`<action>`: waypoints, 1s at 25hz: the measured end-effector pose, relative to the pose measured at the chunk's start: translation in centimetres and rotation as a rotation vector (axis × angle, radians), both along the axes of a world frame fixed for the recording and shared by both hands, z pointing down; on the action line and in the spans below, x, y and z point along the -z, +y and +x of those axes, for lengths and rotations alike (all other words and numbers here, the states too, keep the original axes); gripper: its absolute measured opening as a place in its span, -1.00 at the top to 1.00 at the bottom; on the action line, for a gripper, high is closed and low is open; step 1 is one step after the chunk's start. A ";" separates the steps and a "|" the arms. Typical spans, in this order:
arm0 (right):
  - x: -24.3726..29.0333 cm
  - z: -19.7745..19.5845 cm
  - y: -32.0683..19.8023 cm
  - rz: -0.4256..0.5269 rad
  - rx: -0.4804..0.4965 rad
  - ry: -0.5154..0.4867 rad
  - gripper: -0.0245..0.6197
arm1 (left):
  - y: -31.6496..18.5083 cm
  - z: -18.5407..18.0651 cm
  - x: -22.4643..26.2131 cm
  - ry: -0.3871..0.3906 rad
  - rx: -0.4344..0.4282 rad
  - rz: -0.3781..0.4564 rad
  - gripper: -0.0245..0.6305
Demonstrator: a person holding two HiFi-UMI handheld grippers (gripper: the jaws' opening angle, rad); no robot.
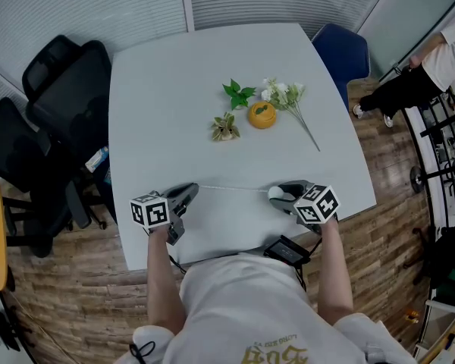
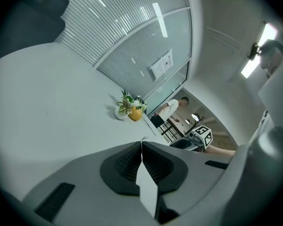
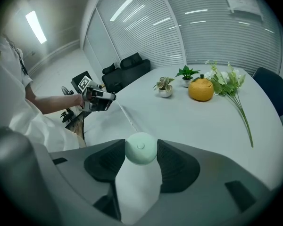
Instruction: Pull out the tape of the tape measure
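- Head view, lower middle: left gripper (image 1: 188, 194) is clamped tight on the tape (image 1: 231, 189) end; right gripper (image 1: 280, 194), jaws wide, grips the round pale tape measure (image 1: 276, 193).
- Tape runs straight between them over the table (image 1: 159, 89).
- Upper middle: orange pot (image 1: 262, 114), small plant (image 1: 225, 127), flowers (image 1: 284, 93).

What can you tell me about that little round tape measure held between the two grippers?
The tape measure has a small, round, pale mint-green case that looks like smooth plastic, with a tiny button at its centre. The right gripper clamps the case by its sides, near the front edge of the white table. Its thin pale tape is drawn out straight to the left gripper, whose shut jaws pinch it.
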State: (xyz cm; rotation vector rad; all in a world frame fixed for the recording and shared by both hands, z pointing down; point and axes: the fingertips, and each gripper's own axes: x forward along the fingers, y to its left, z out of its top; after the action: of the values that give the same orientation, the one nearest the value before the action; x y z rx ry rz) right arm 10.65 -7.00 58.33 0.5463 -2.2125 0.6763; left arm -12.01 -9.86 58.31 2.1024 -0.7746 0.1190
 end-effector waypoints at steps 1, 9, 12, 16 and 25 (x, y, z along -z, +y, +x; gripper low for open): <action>-0.1 0.0 0.0 -0.001 -0.002 0.001 0.22 | 0.0 -0.1 0.0 -0.001 0.001 0.000 0.90; -0.5 0.4 0.0 -0.011 -0.010 0.018 0.22 | -0.3 -0.7 -0.4 -0.010 0.024 -0.012 0.90; -0.6 0.8 0.0 -0.016 -0.019 0.022 0.22 | -0.3 -1.1 -0.5 -0.013 0.036 -0.017 0.90; -0.8 1.0 -0.1 -0.021 -0.033 0.021 0.22 | -0.5 -1.5 -0.8 -0.021 0.051 -0.022 0.90; -0.9 1.8 0.0 -0.029 -0.055 0.019 0.22 | -0.6 -2.0 -1.4 -0.046 0.080 -0.037 0.90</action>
State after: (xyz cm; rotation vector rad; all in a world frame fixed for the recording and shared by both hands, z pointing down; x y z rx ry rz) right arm 12.44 -7.05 59.23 0.5988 -2.1733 0.7277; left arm -14.05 -10.41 59.67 2.0374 -0.8759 0.1372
